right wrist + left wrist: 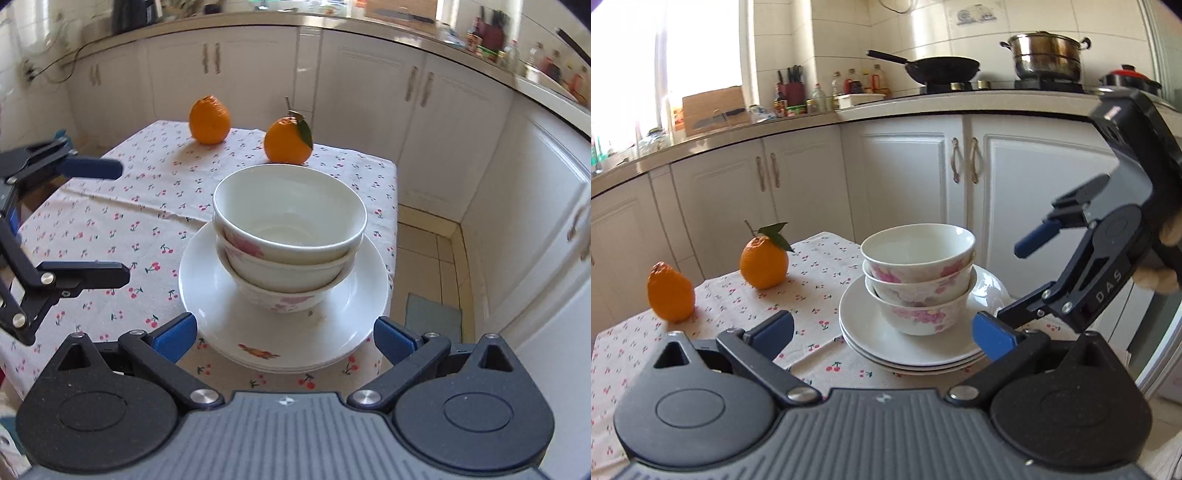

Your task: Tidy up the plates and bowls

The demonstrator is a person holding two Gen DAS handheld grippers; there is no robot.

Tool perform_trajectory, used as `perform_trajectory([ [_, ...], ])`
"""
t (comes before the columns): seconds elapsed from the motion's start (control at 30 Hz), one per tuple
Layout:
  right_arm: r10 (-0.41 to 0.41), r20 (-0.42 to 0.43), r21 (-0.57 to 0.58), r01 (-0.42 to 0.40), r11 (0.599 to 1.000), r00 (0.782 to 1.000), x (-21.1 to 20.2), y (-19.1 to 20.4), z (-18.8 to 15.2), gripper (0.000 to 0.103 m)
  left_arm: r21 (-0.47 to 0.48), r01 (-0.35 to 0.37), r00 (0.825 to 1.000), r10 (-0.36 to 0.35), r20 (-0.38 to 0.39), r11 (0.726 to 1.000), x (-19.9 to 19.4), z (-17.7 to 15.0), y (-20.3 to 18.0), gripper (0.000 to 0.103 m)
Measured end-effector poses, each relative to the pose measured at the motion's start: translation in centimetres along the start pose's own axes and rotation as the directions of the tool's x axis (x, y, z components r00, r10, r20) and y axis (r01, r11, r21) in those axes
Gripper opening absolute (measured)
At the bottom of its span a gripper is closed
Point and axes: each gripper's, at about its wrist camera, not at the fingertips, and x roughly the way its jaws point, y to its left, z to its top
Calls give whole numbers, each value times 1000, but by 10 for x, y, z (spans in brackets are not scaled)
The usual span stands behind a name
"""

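Observation:
Three white bowls with pink flowers (918, 273) (290, 236) sit nested in a stack on a stack of white plates (871, 332) (207, 291) on the cherry-print tablecloth. My left gripper (882, 334) is open and empty, just in front of the plates. My right gripper (284, 338) is open and empty, with its blue fingertips either side of the plates' near rim. The right gripper also shows in the left wrist view (1015, 288), open, at the right of the bowls. The left gripper shows in the right wrist view (110, 221), open, left of the plates.
Two oranges (764, 263) (670, 291) stand on the table (110, 206) beyond the dishes, one with a leaf. White kitchen cabinets (905, 173) surround the table. A wok (942, 68) and steel pot (1047, 55) sit on the stove. The table edge drops to tiled floor (428, 251).

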Motion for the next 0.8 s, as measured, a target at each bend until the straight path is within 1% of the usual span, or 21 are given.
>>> perform_trajectory([
  [0.03, -30, 5, 42, 30, 999, 1000, -3, 4, -4, 103, -22, -34, 999, 34, -7, 999, -5, 0, 0, 103],
  [0.1, -107, 8, 139, 105, 985, 994, -10, 14, -12, 103, -67, -115, 993, 112, -48, 991, -10, 1, -2, 102],
  [0.17, -170, -11, 234, 167, 958, 985, -15, 22, -15, 103, -124, -185, 979, 171, -113, 975, -14, 2, -3, 102],
  [0.2, -187, -12, 266, 184, 946, 982, -20, 25, -17, 103, -152, -203, 974, 183, -134, 967, -16, 2, -2, 102],
  [0.27, -226, -7, 309, 217, 926, 974, -31, 32, -18, 103, -206, -224, 969, 195, -151, 953, -25, 3, 0, 102],
  [0.33, -263, 19, 311, 244, 919, 965, -44, 43, -17, 103, -236, -222, 972, 195, -135, 946, -35, 5, -1, 102],
  [0.43, -311, 60, 285, 282, 916, 948, -61, 57, -13, 103, -235, -248, 967, 223, -127, 940, -45, 12, -6, 102],
  [0.5, -329, 79, 278, 296, 914, 941, -69, 62, -11, 103, -241, -265, 963, 243, -119, 934, -52, 14, -8, 102],
  [0.67, -328, 113, 278, 287, 917, 938, -79, 68, -7, 103, -255, -288, 957, 267, -116, 923, -59, 17, -9, 102],
  [0.8, -331, 117, 273, 290, 917, 936, -80, 71, -6, 103, -259, -308, 951, 284, -126, 915, -59, 17, -7, 102],
])
